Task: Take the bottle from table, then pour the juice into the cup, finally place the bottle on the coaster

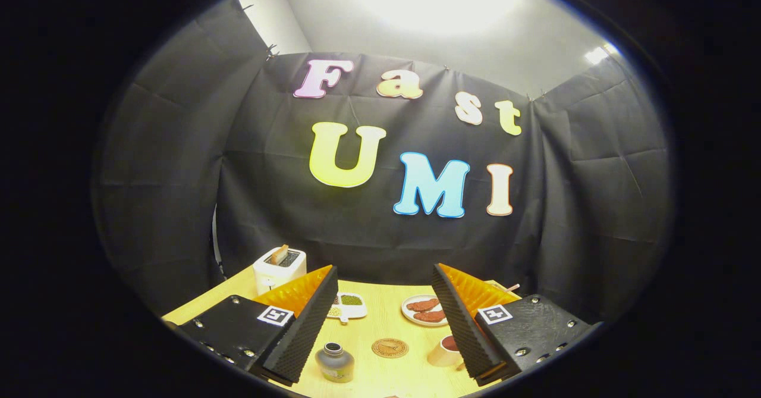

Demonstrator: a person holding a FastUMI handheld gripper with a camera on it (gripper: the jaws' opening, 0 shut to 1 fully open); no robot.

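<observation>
Gripper (385, 320) held above the table level, pointing forward and a little downward. Fingers (309, 320) spread wide apart, ribbed inner faces turned toward each other, nothing pressed between them. Both finger bases at about the same height, each carrying a small square marker on top.

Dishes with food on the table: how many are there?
2. A small tray with green and pale fillings sits beside the toaster. A plate with reddish-brown pieces lies beyond the coaster. The open jaws may hide more.
</observation>
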